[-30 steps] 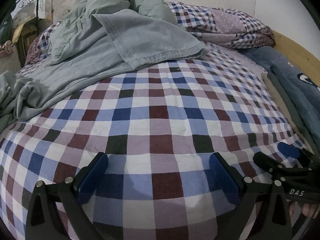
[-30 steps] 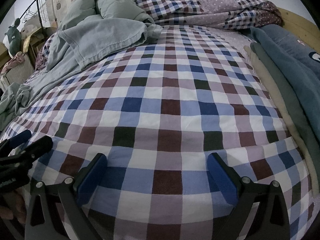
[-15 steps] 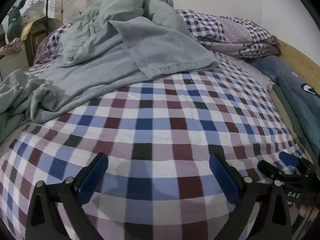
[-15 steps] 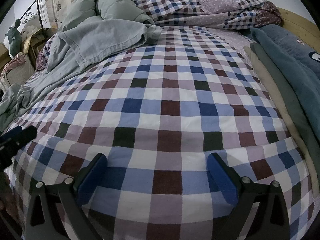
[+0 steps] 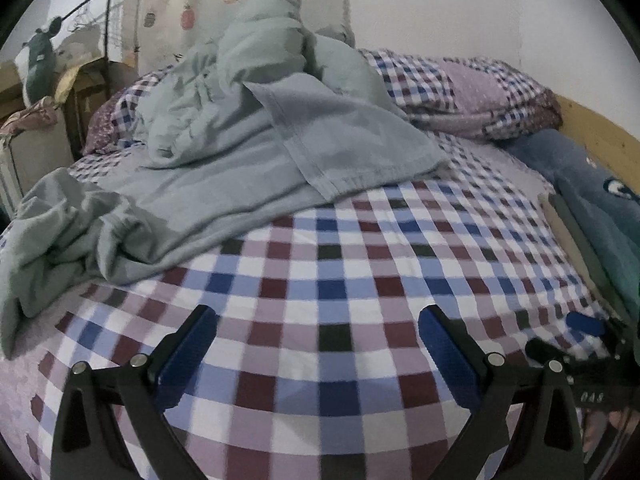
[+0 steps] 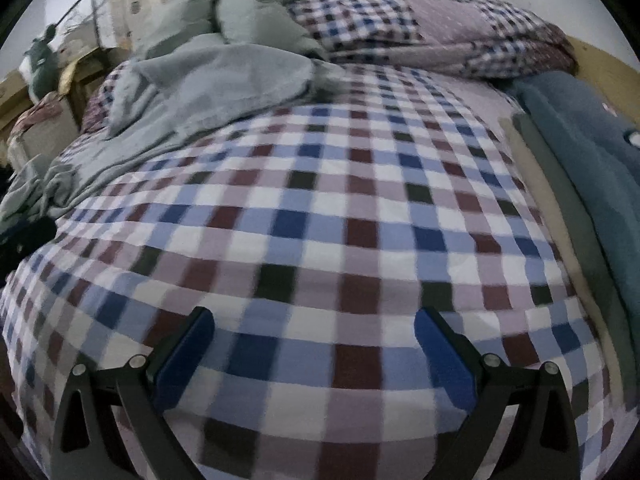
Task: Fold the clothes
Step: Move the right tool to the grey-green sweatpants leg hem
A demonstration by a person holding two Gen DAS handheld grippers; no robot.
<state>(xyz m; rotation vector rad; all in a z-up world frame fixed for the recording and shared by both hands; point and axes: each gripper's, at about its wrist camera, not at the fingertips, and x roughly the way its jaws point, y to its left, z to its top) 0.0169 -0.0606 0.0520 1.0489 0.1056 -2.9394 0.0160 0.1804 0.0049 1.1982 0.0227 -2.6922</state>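
Observation:
A heap of pale grey-green clothes (image 5: 240, 152) lies unfolded across the far left of the checked bed sheet (image 5: 360, 272); the right wrist view shows the same clothes (image 6: 208, 80) at upper left. My left gripper (image 5: 318, 344) hovers open over bare sheet, short of the heap, with nothing between its blue pads. My right gripper (image 6: 314, 344) is open over the checked sheet (image 6: 340, 208) too, and empty. The right gripper (image 5: 580, 344) also shows at the lower right of the left wrist view.
A folded checked quilt (image 5: 460, 88) lies at the head of the bed. Blue plush bedding (image 5: 592, 184) and folded layers run along the right side by a wooden bed rail (image 5: 592, 128). A metal rack and boxes (image 5: 48, 92) stand left of the bed.
The left gripper has swung left and nearer the grey-green heap, which now fills more of its view. The right gripper shifted slightly; its view is blurred. Both stayed open.

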